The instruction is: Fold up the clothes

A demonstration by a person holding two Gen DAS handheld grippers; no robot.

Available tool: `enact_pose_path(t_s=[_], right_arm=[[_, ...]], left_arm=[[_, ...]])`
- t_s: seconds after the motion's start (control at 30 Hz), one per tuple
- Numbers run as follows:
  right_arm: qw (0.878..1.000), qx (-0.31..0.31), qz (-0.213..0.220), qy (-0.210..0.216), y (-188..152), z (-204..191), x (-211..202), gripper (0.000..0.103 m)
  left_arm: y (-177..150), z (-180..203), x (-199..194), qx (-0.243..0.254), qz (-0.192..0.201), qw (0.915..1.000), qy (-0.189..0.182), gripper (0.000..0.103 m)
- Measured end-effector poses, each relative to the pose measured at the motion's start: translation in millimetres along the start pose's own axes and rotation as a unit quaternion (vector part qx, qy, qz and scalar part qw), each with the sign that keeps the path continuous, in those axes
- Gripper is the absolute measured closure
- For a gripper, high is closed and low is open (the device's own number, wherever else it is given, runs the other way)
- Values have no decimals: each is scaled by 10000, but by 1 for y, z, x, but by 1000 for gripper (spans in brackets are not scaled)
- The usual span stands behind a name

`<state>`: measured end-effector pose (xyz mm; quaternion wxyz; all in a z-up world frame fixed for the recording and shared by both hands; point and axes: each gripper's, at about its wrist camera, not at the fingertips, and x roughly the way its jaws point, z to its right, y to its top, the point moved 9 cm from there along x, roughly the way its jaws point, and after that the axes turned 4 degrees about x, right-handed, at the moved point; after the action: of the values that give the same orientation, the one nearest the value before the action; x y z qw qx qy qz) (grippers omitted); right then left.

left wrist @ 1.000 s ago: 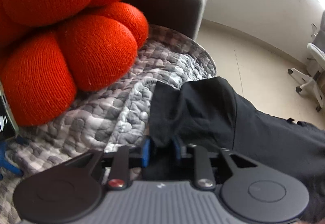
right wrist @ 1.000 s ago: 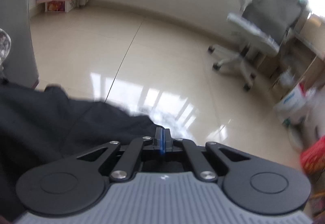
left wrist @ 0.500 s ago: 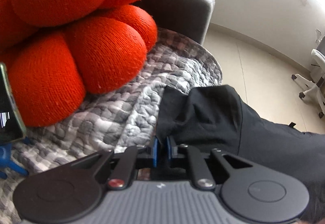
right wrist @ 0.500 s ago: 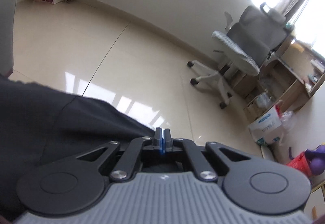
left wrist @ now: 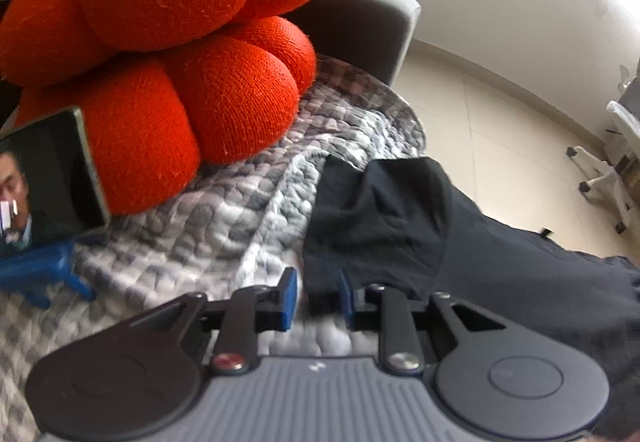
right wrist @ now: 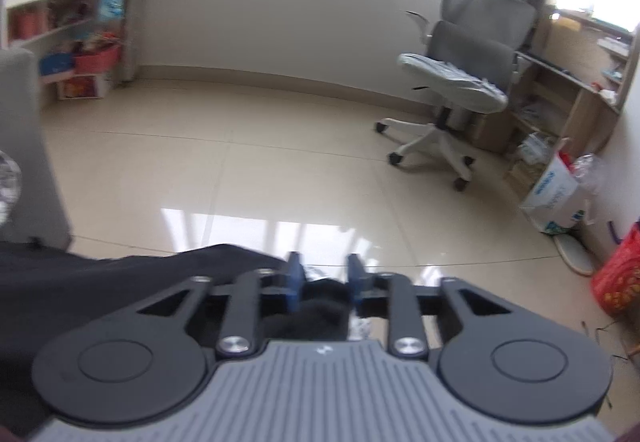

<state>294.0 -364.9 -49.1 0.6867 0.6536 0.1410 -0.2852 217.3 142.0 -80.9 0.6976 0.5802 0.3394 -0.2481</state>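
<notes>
The left tool (left wrist: pixel 317 296) has its blue pads parted by a modest gap, its jaws having just been opening. The near corner of the black garment (left wrist: pixel 384 226) sits in that gap, but the pads do not press on it. The garment lies on a grey-and-white quilted blanket (left wrist: pixel 208 226) spread over a sofa, running from the middle of the seat off toward the right. To the left, a big orange knot cushion (left wrist: pixel 180 53) leans against the grey sofa arm (left wrist: pixel 360 25), and a phone (left wrist: pixel 44 177) stands on a blue stand (left wrist: pixel 40 274) at the left edge.

The right tool (right wrist: pixel 322 278) is likewise partly open, its jaws having just been opening. A dark fold of the black garment (right wrist: pixel 100 282) shows low between the pads without being pinched, and the rest of the cloth spreads to the left. Beyond lies a glossy tiled floor (right wrist: pixel 240 169), with a grey office chair (right wrist: pixel 460 81) far right and a white shelf unit (right wrist: pixel 60 21) far left.
</notes>
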Motion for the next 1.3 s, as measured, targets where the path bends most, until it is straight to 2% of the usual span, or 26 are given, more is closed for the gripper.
enact_pose_path(t_s=[0.17, 0.27, 0.4, 0.6, 0.73, 0.83, 0.97, 1.3], right_arm=[[9971, 248, 6, 722, 14, -30, -53, 66], [9890, 626, -293, 1308, 4, -52, -87, 62], [9791, 509, -784, 1806, -36, -96, -113, 55], [9668, 295, -1456, 2078, -93, -147, -109, 55], [9618, -202, -1616, 2200, -115, -186, -111, 55], [9602, -503, -1741, 2127, -126, -199, -106, 55], [9580, -694, -1857, 2072, -138, -204, -101, 55], [9566, -713, -1823, 2157, -137, -204, -104, 54]], left_arm=[[-19, -12, -27, -610, -64, 9979, -189, 74], [-38, -25, -37, -1097, -155, 9934, -291, 74], [-61, -18, -43, -965, -160, 9944, -402, 74], [-78, -5, -38, -963, -300, 9925, -688, 74], [-81, 8, -35, -639, -301, 9946, -756, 73], [-82, 9, -31, -588, -329, 9947, -781, 73], [-81, 7, -30, -575, -313, 9945, -814, 73], [-80, 11, -30, -412, -277, 9962, -718, 69]])
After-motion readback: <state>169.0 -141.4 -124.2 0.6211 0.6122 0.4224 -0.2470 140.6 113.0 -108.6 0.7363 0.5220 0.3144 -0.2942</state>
